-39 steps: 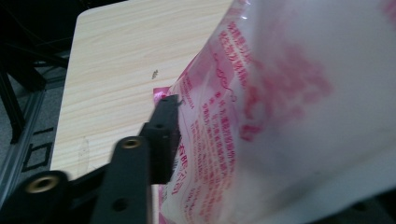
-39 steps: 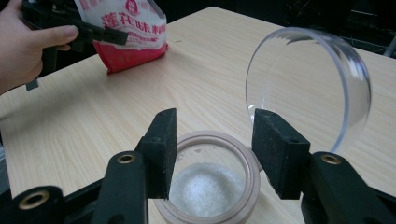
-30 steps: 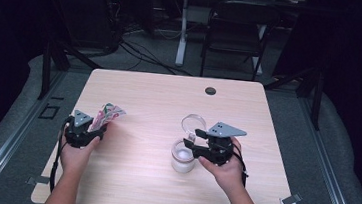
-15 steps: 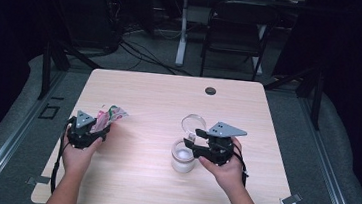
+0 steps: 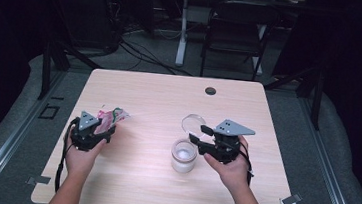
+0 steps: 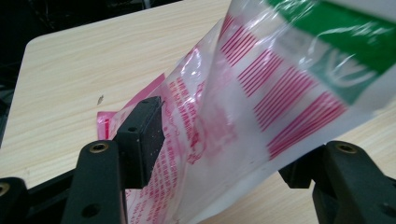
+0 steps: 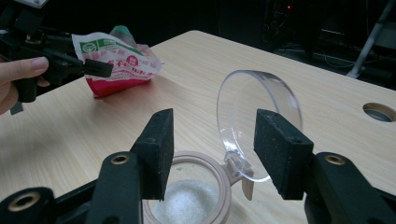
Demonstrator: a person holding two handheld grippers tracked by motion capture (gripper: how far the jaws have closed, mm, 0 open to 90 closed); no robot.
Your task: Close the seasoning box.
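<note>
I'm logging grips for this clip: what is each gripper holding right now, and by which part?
The left gripper holds the plastic bag near its lower end. The right gripper holds nothing; its jaws stand open at the jar.

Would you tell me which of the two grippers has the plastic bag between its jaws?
The left gripper: the red, white and green plastic bag sits between its jaws, while the right gripper stands open at the jar.
</note>
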